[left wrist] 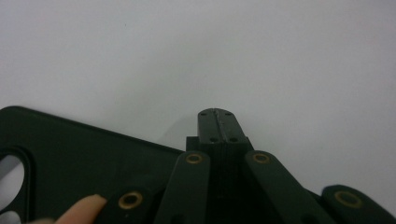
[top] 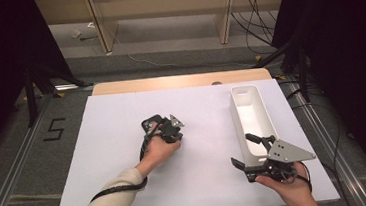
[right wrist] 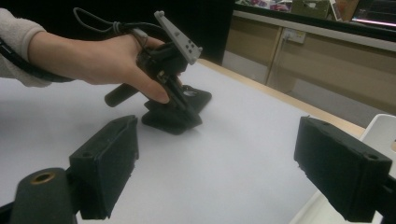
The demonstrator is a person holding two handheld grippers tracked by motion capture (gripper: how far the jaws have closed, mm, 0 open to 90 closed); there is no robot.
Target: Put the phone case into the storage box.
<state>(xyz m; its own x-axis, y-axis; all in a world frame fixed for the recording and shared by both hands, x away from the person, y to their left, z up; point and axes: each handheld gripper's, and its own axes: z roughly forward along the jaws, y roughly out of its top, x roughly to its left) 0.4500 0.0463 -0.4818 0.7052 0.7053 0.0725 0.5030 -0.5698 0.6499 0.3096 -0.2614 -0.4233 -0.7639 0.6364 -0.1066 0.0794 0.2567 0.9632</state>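
A single black digit "5" [top: 54, 129] stands on the grey floor [top: 21, 172] to the left of the table, marked in dark strips. Nothing else can be read: no label or brand shows on any other thing in these views

The black phone case [top: 150, 123] lies flat on the white table [top: 115, 154], left of its middle. It is a thin, matte, dark shell with rounded corners and a rounded camera cutout near one end, through which the white surface shows. In the left gripper view the phone case [left wrist: 84, 163] sits low at the left, its straight edge running slantwise, with the cutout at the far left. In the right gripper view the phone case [right wrist: 194, 99] shows one rounded corner resting flat on the table.
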